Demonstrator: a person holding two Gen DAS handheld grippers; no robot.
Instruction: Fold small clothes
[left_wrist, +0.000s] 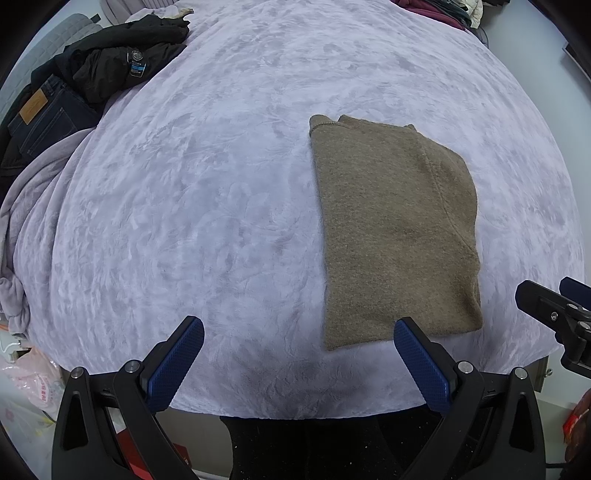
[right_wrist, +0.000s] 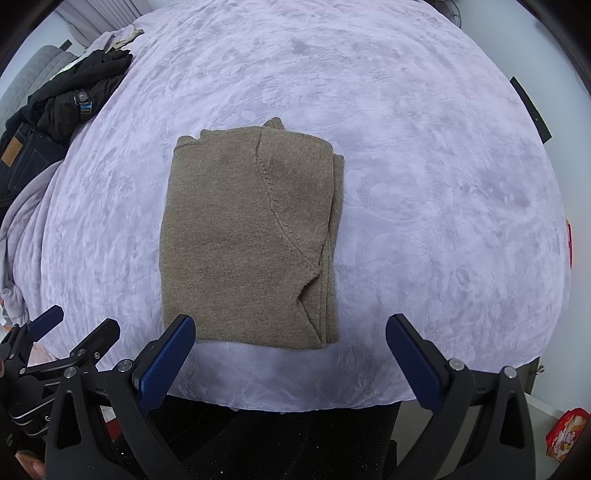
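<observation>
A brown knit garment (left_wrist: 395, 229) lies folded into a flat rectangle on the lilac bed cover (left_wrist: 207, 206); in the right wrist view the garment (right_wrist: 243, 240) shows a sleeve seam and stacked layers along its right edge. My left gripper (left_wrist: 299, 328) is open and empty, hovering near the bed's front edge, left of the garment's near end. My right gripper (right_wrist: 290, 325) is open and empty, just in front of the garment's near edge. The right gripper also shows in the left wrist view (left_wrist: 554, 306), and the left gripper in the right wrist view (right_wrist: 70, 328).
A black jacket (left_wrist: 122, 55) and dark jeans (left_wrist: 44, 118) are piled at the far left of the bed. A lilac blanket (left_wrist: 26, 221) hangs off the left side. Dark red clothes (left_wrist: 436, 11) lie at the far end. Bags sit on the floor at lower left (left_wrist: 26, 384).
</observation>
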